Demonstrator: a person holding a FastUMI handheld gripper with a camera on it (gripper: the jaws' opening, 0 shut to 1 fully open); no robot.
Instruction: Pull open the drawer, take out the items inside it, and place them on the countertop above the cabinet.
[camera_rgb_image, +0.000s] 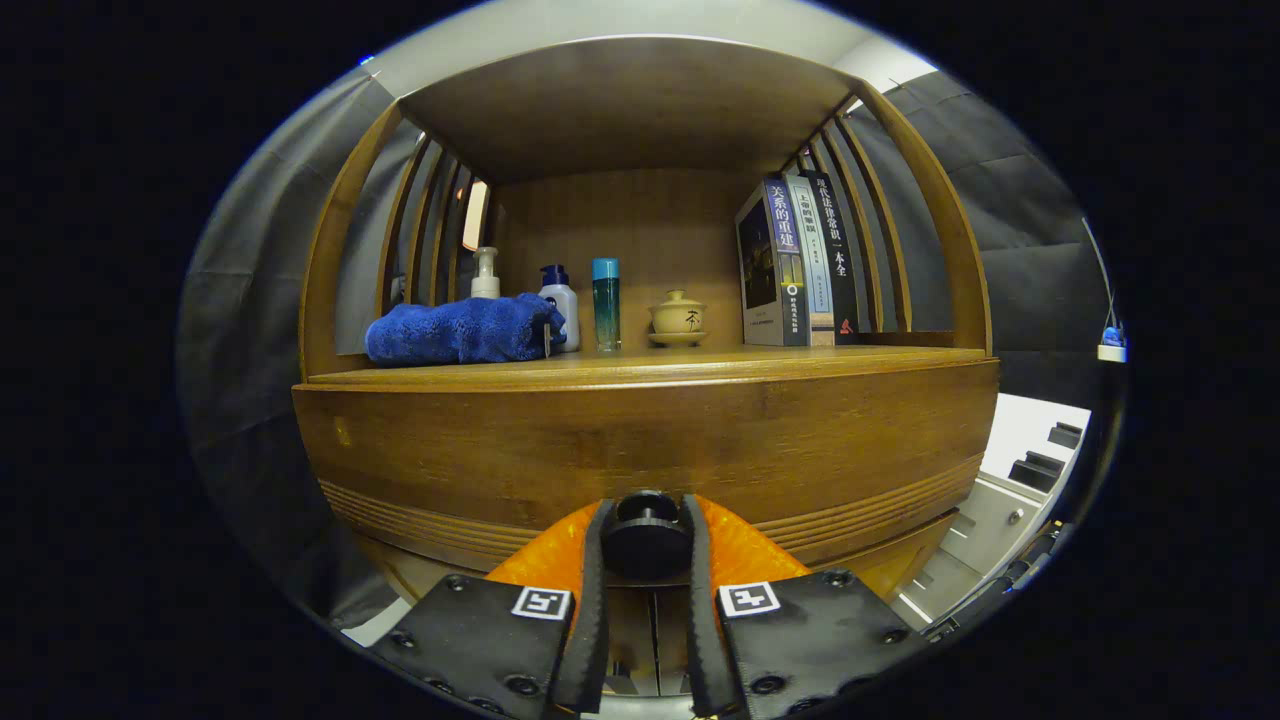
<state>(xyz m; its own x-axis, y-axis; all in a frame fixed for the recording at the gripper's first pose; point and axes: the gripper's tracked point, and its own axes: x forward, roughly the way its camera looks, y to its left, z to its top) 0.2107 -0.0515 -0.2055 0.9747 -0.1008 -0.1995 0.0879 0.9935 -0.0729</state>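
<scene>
Two fingers of your gripper (647, 545) are closed onto the round dark knob (646, 537) between them, on the drawer front (640, 450) straight ahead, below the bench (640, 365). Judging by that, pull straight back toward yourself.

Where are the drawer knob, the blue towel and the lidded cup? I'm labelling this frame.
drawer knob (646, 535), gripper view, its round face, clamped between the hand-held gripper (646, 530) fingers.
blue towel (460, 330), gripper view, middle of the folded bundle on the countertop.
lidded cup (678, 318), gripper view, its bowl.
</scene>
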